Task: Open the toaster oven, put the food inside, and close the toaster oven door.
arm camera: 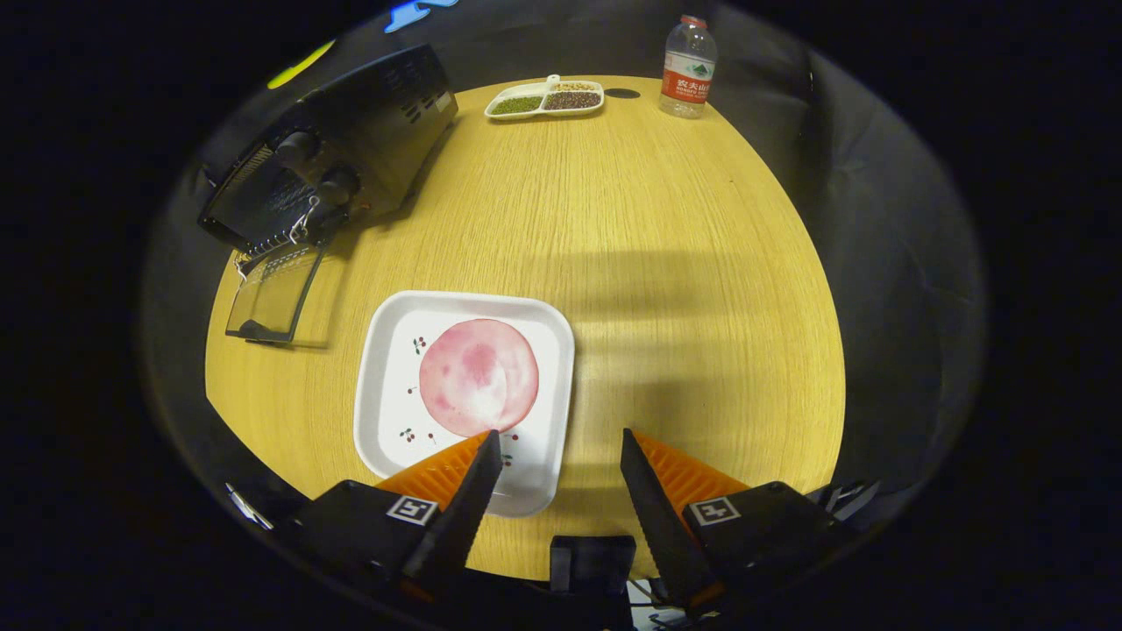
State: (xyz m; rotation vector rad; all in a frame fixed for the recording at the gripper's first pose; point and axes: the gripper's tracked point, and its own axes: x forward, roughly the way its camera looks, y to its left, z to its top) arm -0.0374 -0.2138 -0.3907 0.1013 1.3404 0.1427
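One gripper (561, 443) hovers over a round wooden table (684, 289), its two orange fingers (671, 473) spread wide with nothing between them. One white square plate (386, 386) lies just ahead of the left finger, whose tip overlaps the plate's near edge; whether it touches cannot be told. On the plate sits one round pink slice of food (479, 377), just beyond that fingertip. One black toaster oven (351, 149) stands far ahead to the left at the table's rim, with two knobs and its glass door (273, 298) folded down flat, open toward the plate. Far beyond the fingers sit one divided dish of beans (545, 99) and one water bottle (687, 67). Bare tabletop runs ahead of the right finger to the far rim, and between plate and oven door.
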